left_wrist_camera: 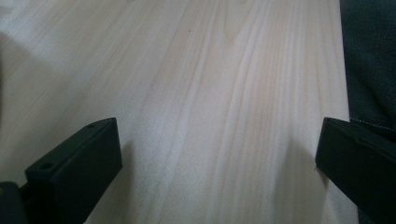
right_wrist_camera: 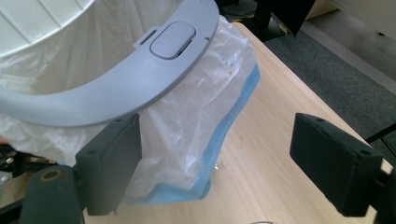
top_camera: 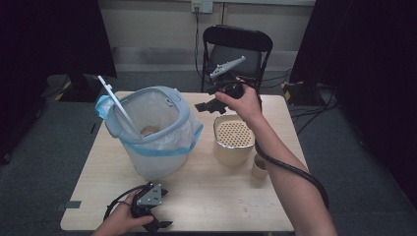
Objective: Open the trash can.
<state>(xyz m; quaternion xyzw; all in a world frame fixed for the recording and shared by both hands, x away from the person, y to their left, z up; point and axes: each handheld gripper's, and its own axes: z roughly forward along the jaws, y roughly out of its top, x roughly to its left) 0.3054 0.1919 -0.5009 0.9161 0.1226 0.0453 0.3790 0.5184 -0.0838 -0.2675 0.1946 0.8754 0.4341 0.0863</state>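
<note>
A white bin (top_camera: 152,147) with a grey rim (right_wrist_camera: 116,88) and a clear, blue-edged bag liner (right_wrist_camera: 201,126) stands on the left half of the wooden table (top_camera: 211,196). Its lid (top_camera: 114,101) is tipped up at the far left. A brownish object (top_camera: 149,131) lies inside the bin. My right gripper (top_camera: 204,106) hovers just right of the bin's rim; in the right gripper view it (right_wrist_camera: 215,154) is open with nothing between its jaws. My left gripper (top_camera: 158,225) rests at the table's near edge, and the left gripper view shows it (left_wrist_camera: 219,154) open over bare wood.
A beige round container (top_camera: 233,142) with a perforated top stands right of the bin, under my right forearm. A small cardboard tube (top_camera: 259,167) sits beside it. A black chair (top_camera: 236,49) stands behind the table. Dark carpet surrounds the table.
</note>
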